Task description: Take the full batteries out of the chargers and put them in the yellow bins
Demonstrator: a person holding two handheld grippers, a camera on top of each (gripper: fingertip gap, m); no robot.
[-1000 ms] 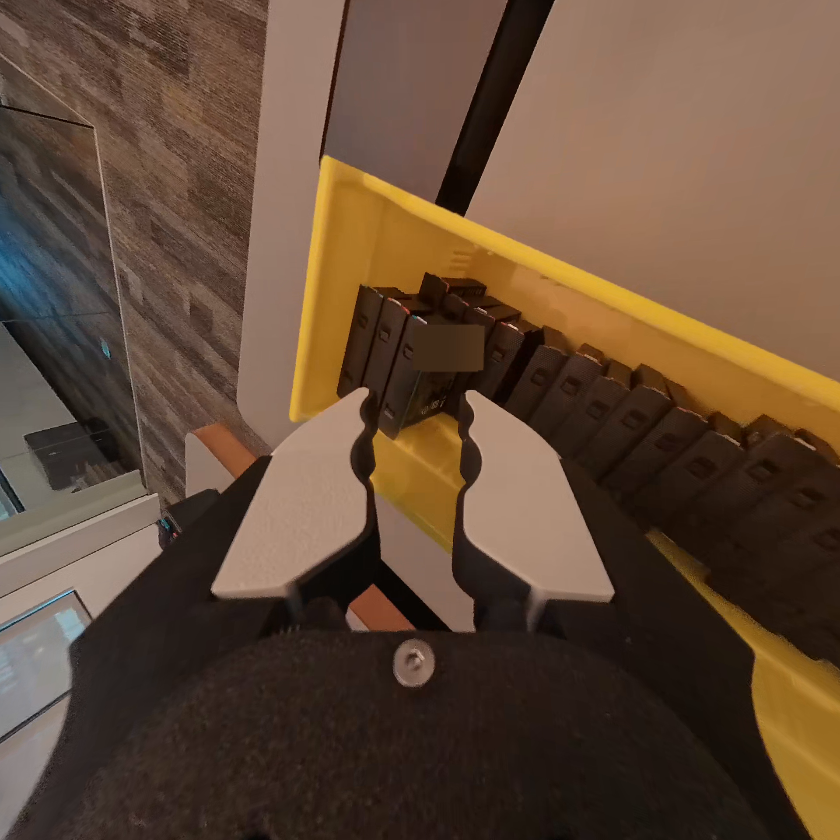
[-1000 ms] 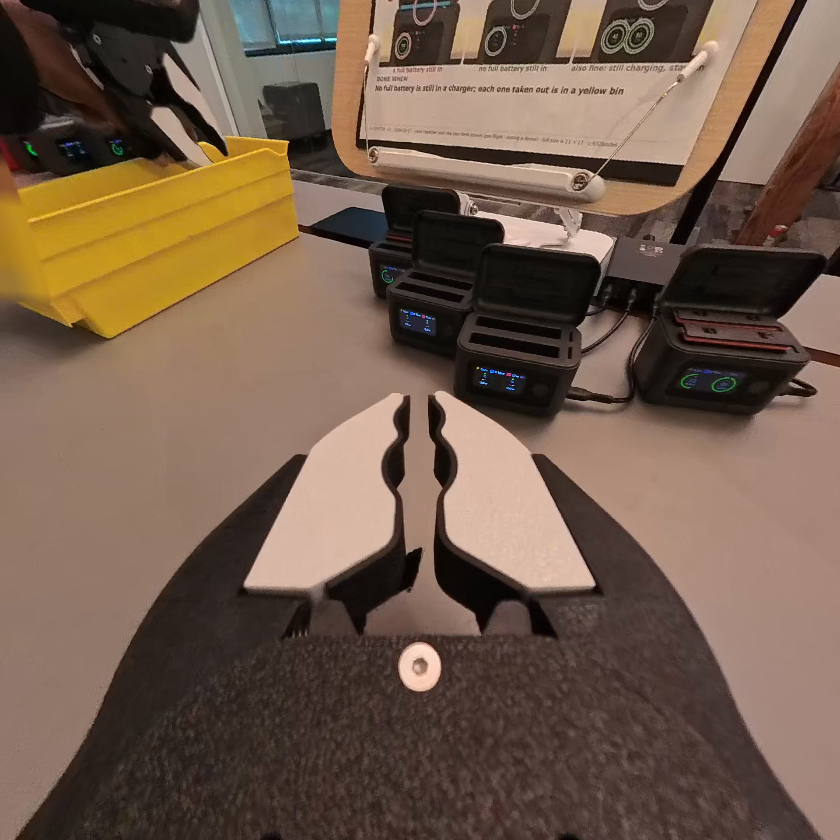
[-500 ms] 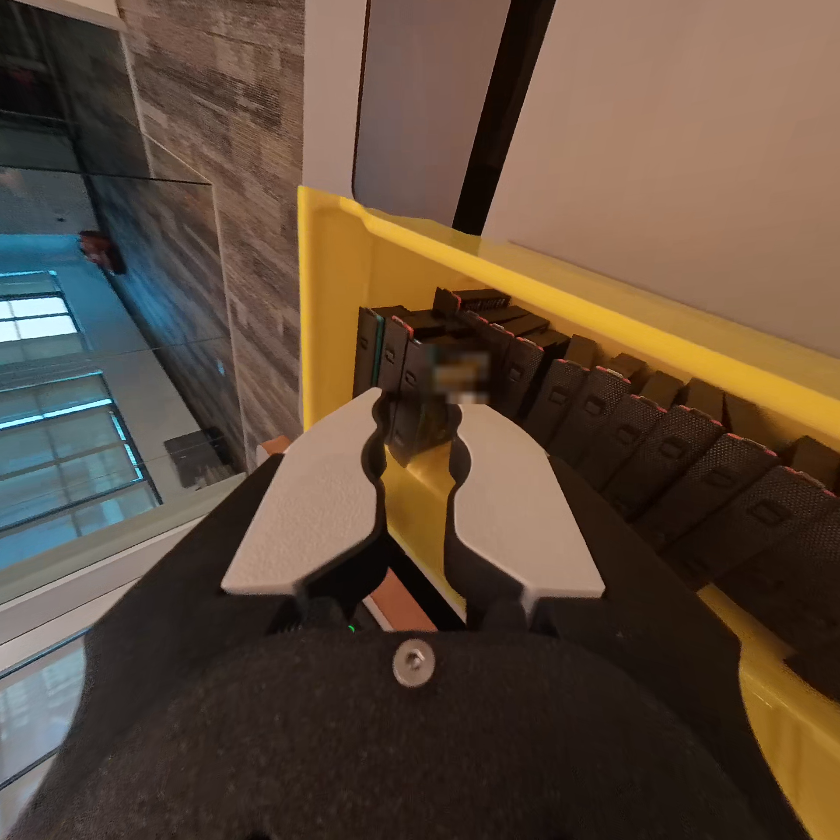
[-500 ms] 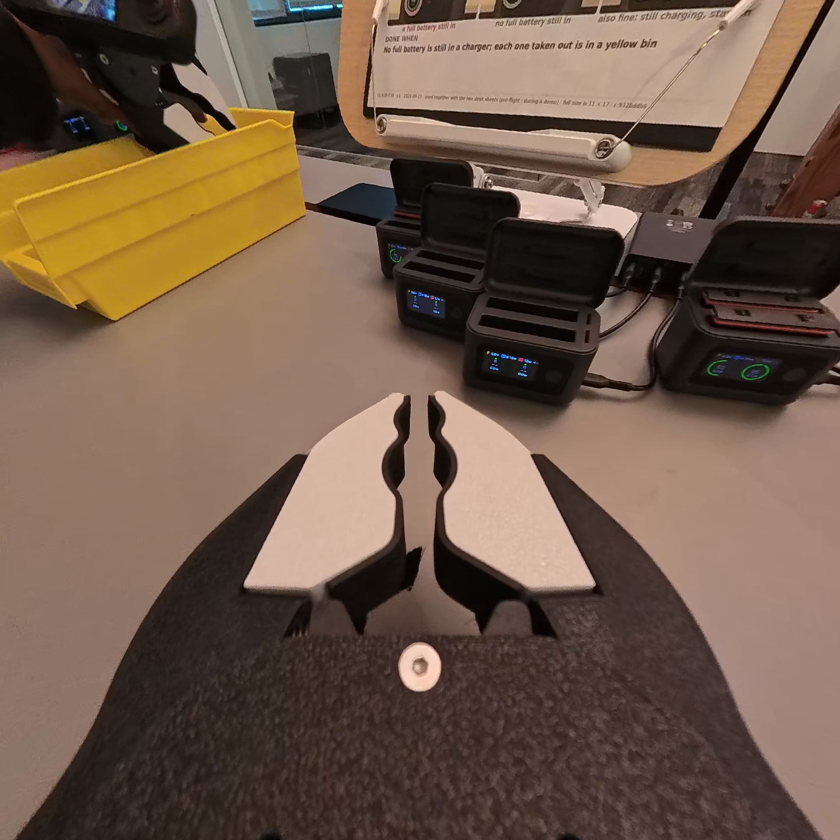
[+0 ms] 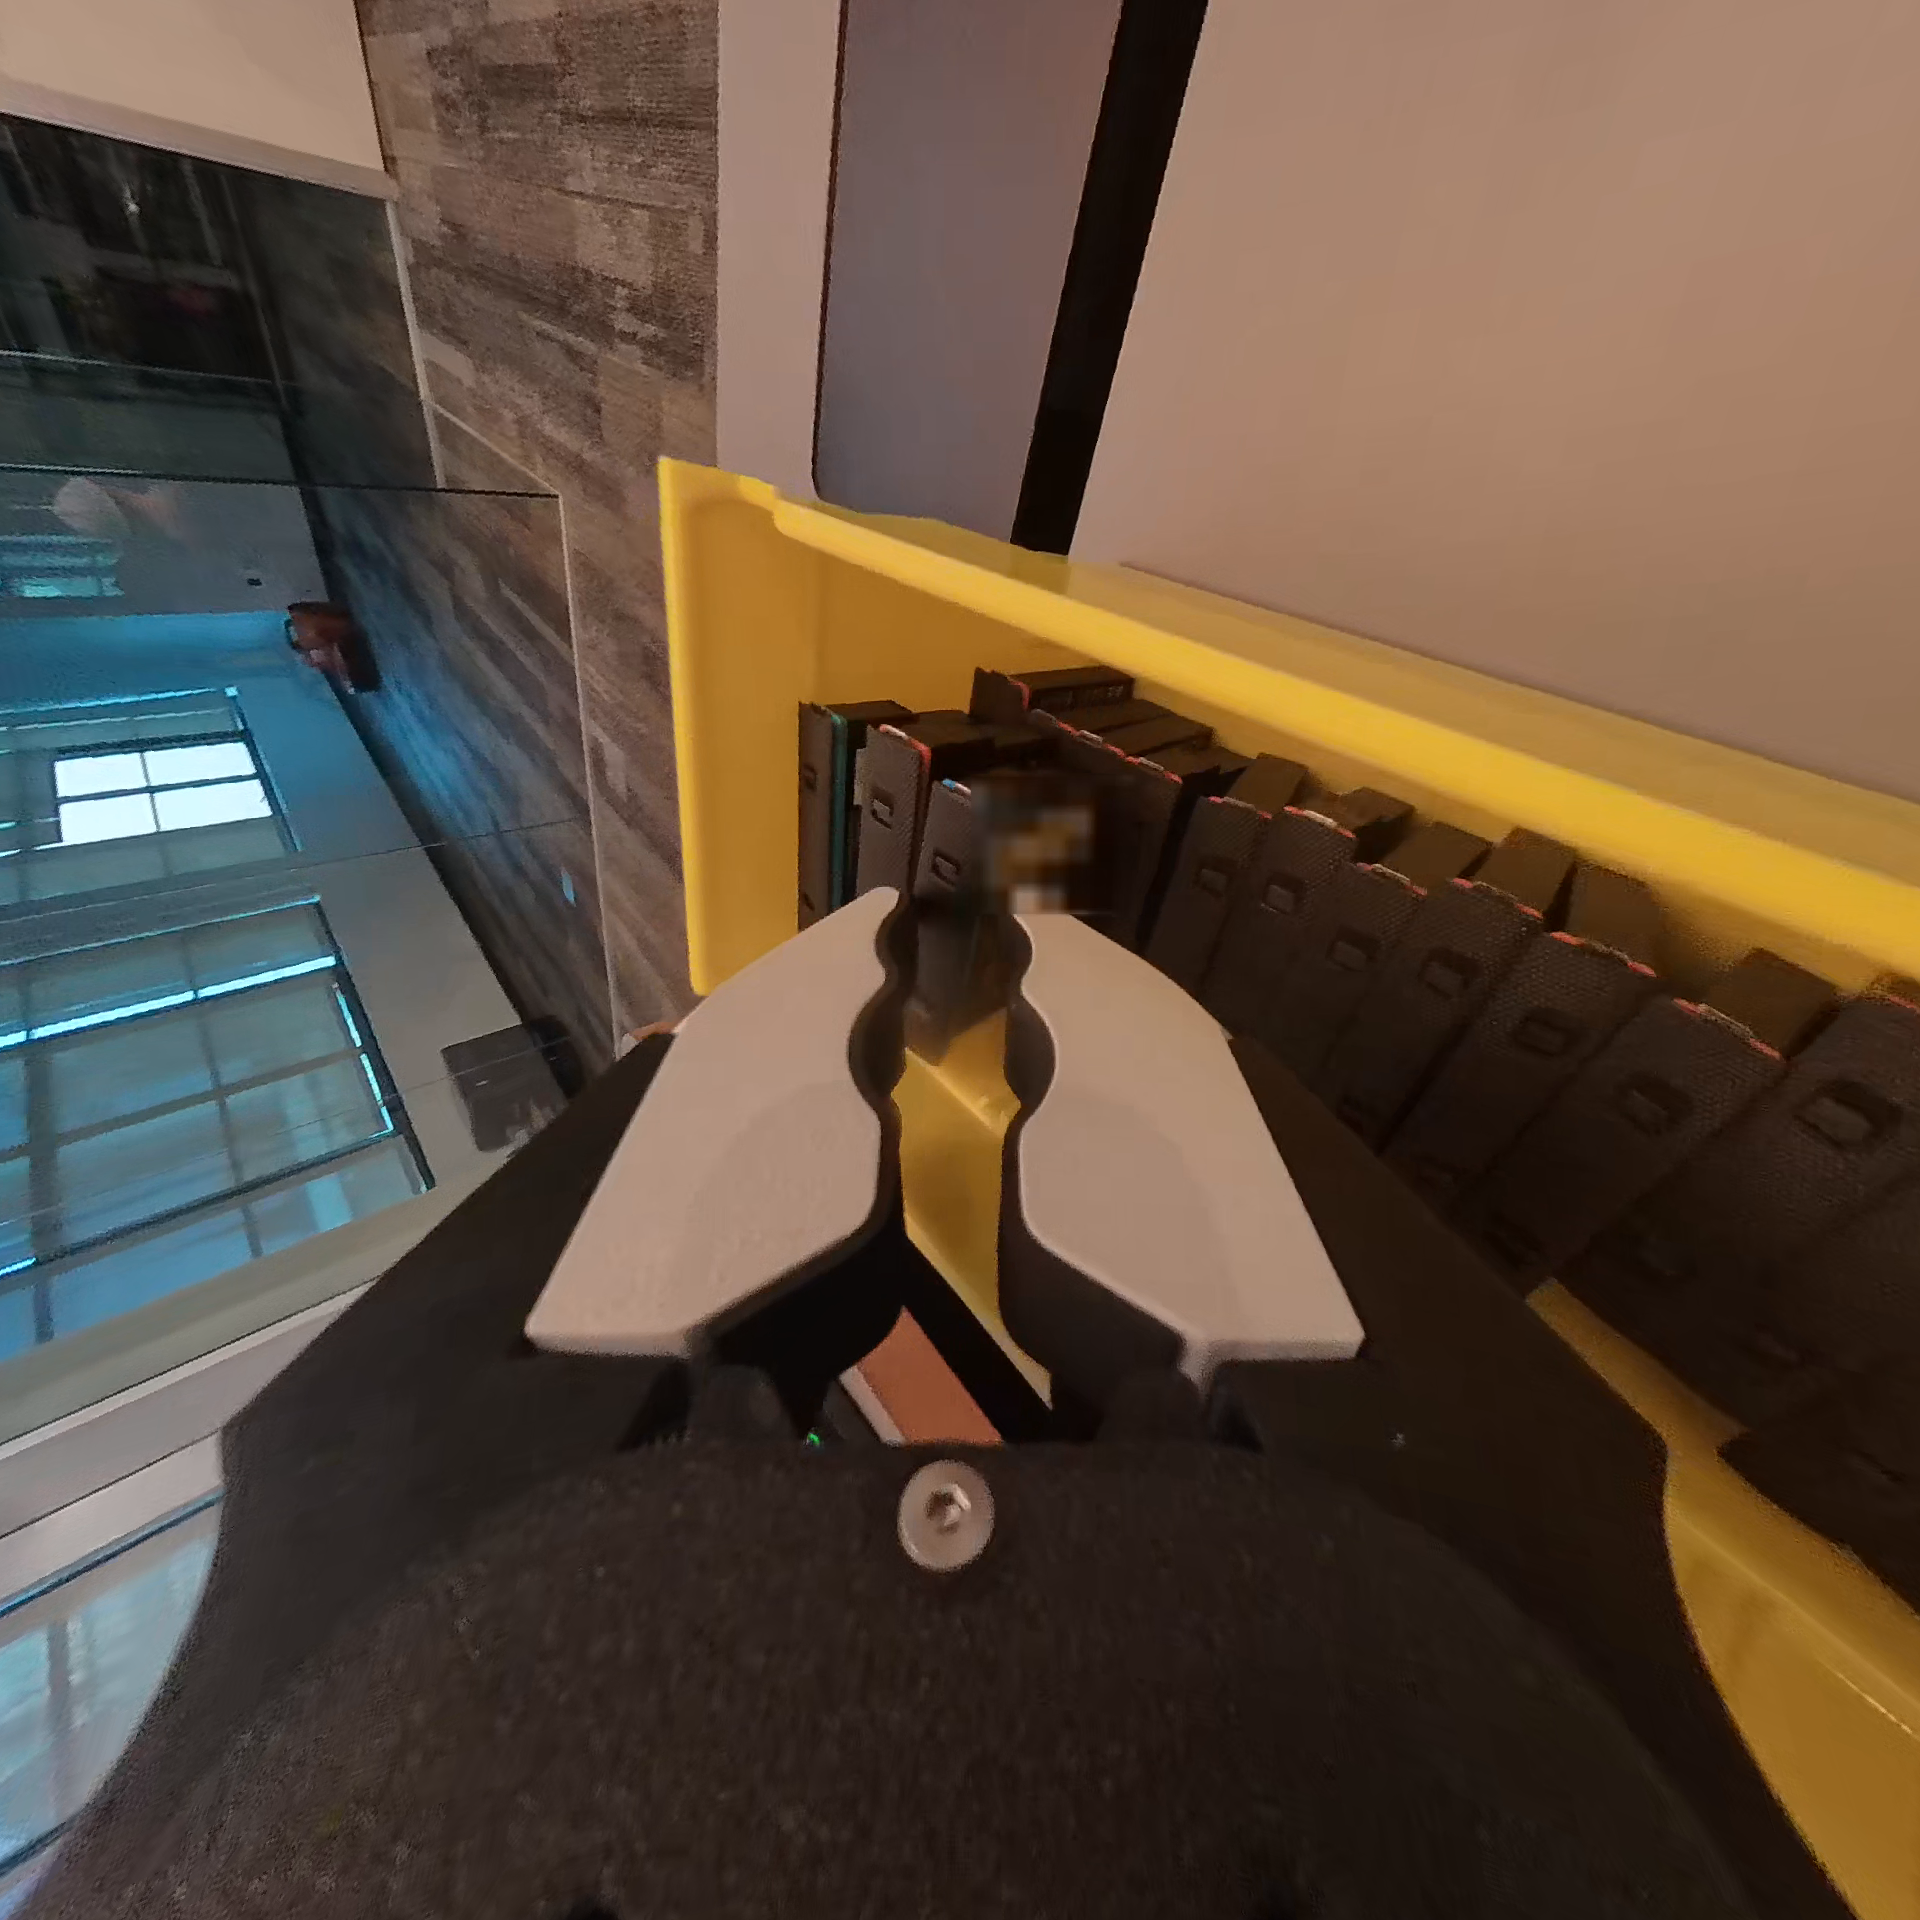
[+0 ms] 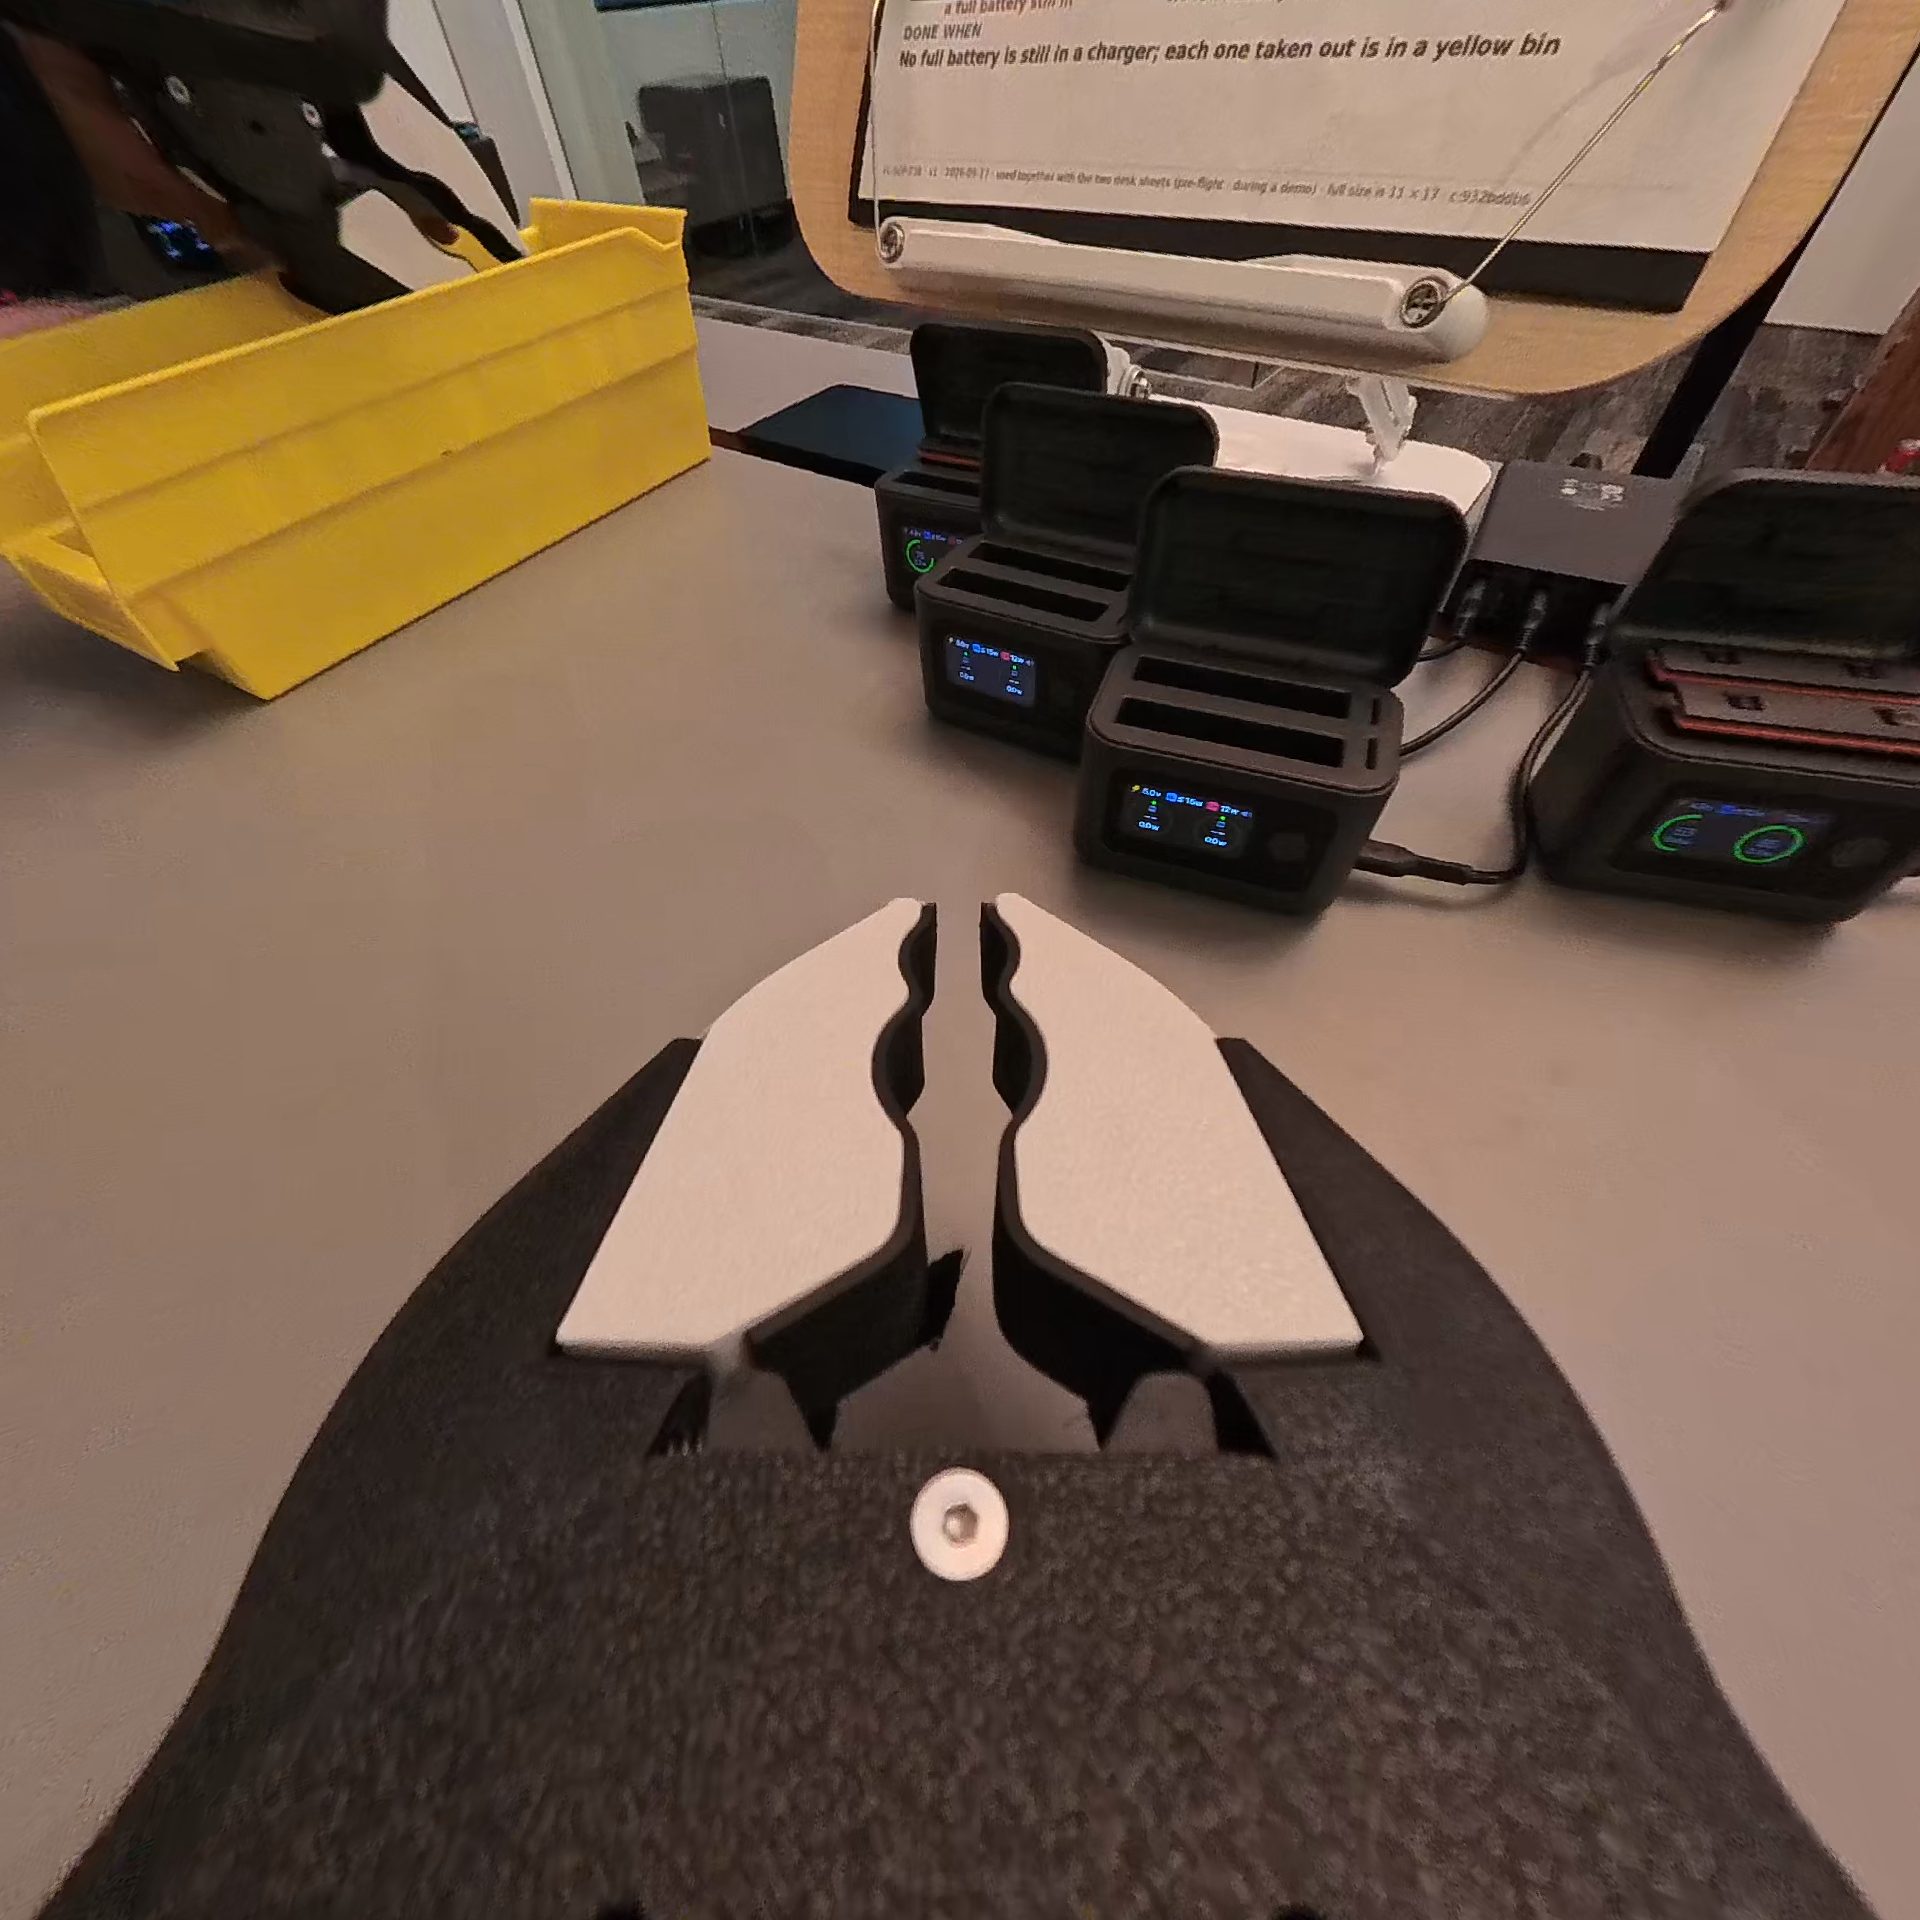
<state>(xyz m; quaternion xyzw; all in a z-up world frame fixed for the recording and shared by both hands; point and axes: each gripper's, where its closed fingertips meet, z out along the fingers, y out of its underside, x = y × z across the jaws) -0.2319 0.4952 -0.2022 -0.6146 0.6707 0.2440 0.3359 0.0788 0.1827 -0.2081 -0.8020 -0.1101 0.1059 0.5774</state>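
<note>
The left gripper [image 5: 956,925] gripped a black battery [image 5: 951,987] at the near-left end of the yellow bin [image 5: 1351,665], its long axis pointing down into the row of stored batteries [image 5: 1455,966]. The placing step looked nearly done; next, release it. The right gripper [image 6: 958,914] hovered nearly closed, empty, before the chargers [image 6: 1236,727].

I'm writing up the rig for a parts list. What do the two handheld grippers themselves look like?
Both match. The left gripper and right gripper each have two flat, pale grey fingers with wavy black inner edges, set in a rough-textured black body with one silver hex screw at its middle. No cables or sleeves show up close.
</note>
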